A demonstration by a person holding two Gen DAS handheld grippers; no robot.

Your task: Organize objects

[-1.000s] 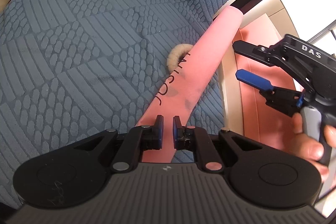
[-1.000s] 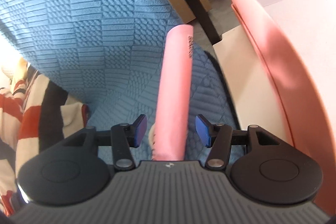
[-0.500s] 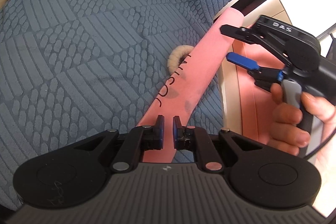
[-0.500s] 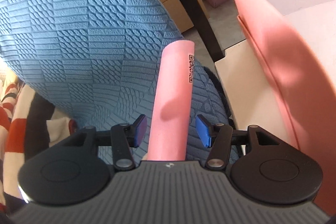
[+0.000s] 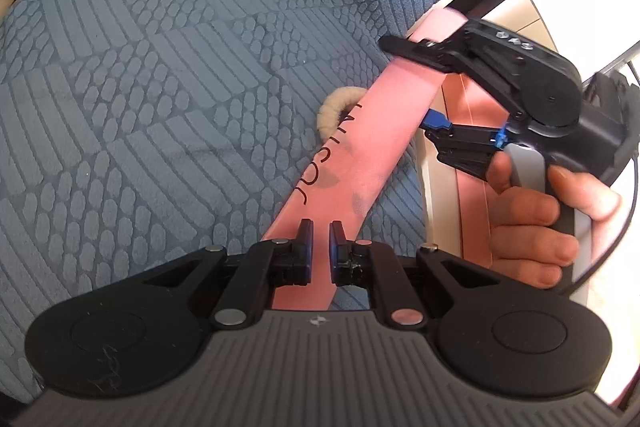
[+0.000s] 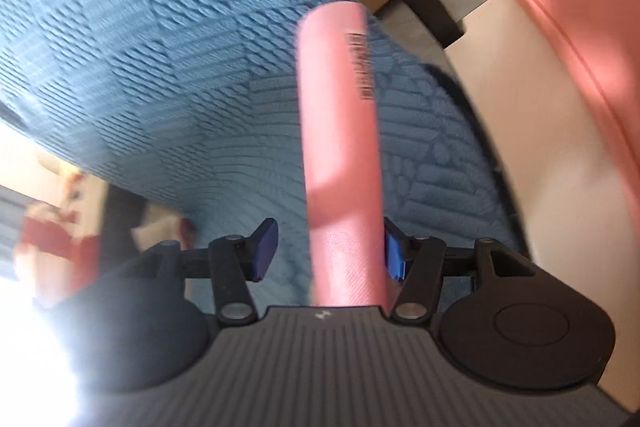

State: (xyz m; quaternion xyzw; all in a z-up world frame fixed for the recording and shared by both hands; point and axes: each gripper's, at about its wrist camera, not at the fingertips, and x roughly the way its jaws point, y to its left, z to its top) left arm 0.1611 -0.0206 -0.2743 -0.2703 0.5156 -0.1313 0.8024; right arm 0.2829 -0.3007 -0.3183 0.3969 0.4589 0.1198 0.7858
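- Left wrist view: the left gripper (image 5: 321, 247) is clamped narrow on a pink tube (image 5: 360, 155) lying across the blue textured cover (image 5: 160, 87) at centre frame; dark lettering on it is only partly legible.
- Right gripper (image 5: 416, 85), upper right, straddles the tube's far end with jaws half apart; its logo is blurred.
- Right wrist view: blurred; the tube (image 6: 340, 147) touches only the right pad, and its barcode print is unreadable.

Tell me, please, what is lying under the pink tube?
Under the pink tube lies the blue textured cloth. A beige fluffy ring shows at its edge; the rest of the ring is covered by the tube.
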